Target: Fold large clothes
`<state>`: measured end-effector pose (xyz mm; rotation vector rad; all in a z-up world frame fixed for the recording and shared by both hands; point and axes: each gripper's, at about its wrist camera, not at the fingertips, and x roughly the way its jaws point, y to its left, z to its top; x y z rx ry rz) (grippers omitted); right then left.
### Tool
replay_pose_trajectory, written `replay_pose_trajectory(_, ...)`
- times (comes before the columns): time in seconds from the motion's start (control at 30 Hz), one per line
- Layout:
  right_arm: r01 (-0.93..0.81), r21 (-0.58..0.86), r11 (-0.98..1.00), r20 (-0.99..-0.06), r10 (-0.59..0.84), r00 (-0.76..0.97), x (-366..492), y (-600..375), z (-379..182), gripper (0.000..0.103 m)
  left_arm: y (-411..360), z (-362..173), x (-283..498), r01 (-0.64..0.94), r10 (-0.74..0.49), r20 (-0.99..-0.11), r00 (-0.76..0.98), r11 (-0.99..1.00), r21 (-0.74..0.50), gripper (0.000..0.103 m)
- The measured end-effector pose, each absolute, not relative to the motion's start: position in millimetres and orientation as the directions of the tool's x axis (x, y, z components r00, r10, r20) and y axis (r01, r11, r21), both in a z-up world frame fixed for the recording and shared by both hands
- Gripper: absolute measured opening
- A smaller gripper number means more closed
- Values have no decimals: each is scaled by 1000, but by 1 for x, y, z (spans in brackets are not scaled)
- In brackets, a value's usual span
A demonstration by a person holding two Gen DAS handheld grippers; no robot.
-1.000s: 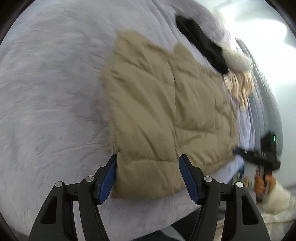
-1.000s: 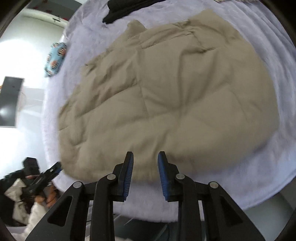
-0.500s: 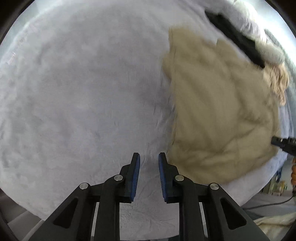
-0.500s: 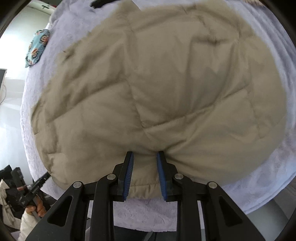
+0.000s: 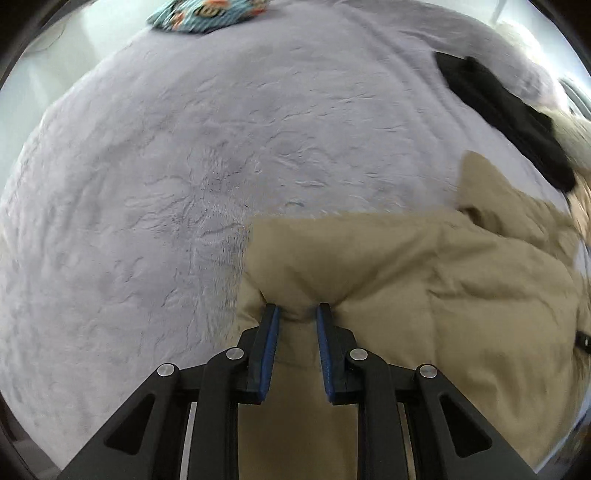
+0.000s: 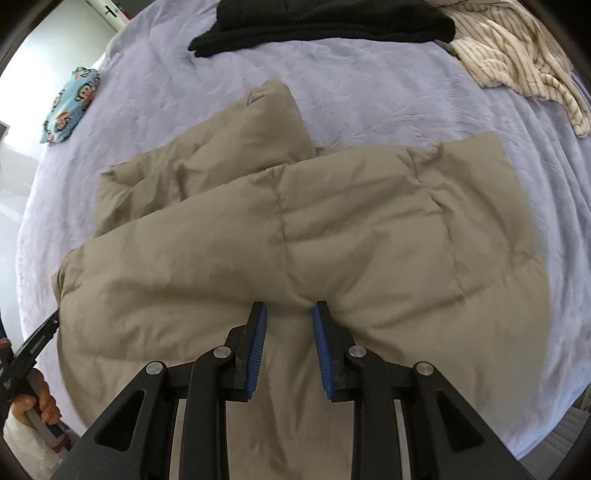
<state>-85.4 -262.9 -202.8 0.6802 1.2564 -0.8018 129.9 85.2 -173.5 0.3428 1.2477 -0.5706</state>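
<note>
A tan quilted puffer jacket point(image 6: 332, 229) lies on a lilac bed cover point(image 6: 369, 92), its near edge lifted and pulled toward both cameras. My right gripper point(image 6: 288, 308) is shut on a bunched fold of that near edge. In the left wrist view the jacket point(image 5: 424, 280) fills the lower right, and my left gripper point(image 5: 297, 310) is shut on a pinched ridge of it near its left corner. A sleeve point(image 6: 273, 110) sticks out at the far side. The left tool and the hand holding it point(image 6: 33, 362) show at the right wrist view's lower left edge.
A black garment point(image 6: 325, 26) lies at the far edge of the bed, also seen as a black garment point(image 5: 509, 118) in the left view. A striped cream garment point(image 6: 517, 62) lies far right. A blue patterned pillow point(image 6: 70, 103) sits far left; bare bed cover point(image 5: 184, 184) spreads left.
The left gripper closed, swung away over bare cover, then came back and took hold of the jacket's near edge. The right gripper clamped the near edge and drew it toward the camera.
</note>
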Motion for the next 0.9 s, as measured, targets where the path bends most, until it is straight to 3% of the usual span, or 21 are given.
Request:
replay_pose_trajectory(0.17,832,20,554,-985,-133,112,-79,-281,-218,27,70,-183,145,582,-171,-962,213,813,-16,23)
replay_pose_trajectory(0.4,828,26,560,-989,-108,104,-79,-288,-211,31,72,-156,139,575,-175,-965,197,817,-31,23)
replay_pose_trajectory(0.57,843,35,536,-989,-104,106,-94,-275,-193,54,80,-145,125,579,-170,-971,170,814,-42,23)
replay_pose_trajectory(0.7,846,47,530,-990,-86,110,-106,-256,-183,57,91,-137,106,576,-160,-975,155,817,-43,23)
replay_pose_trajectory(0.8,848,63,526,-991,-66,115,-117,-240,-176,67,104,-130,93,573,-157,-979,132,818,-54,23)
replay_pose_trajectory(0.9,849,69,524,-992,-56,115,-128,-224,-171,67,114,-126,81,576,-157,-980,121,815,-59,23)
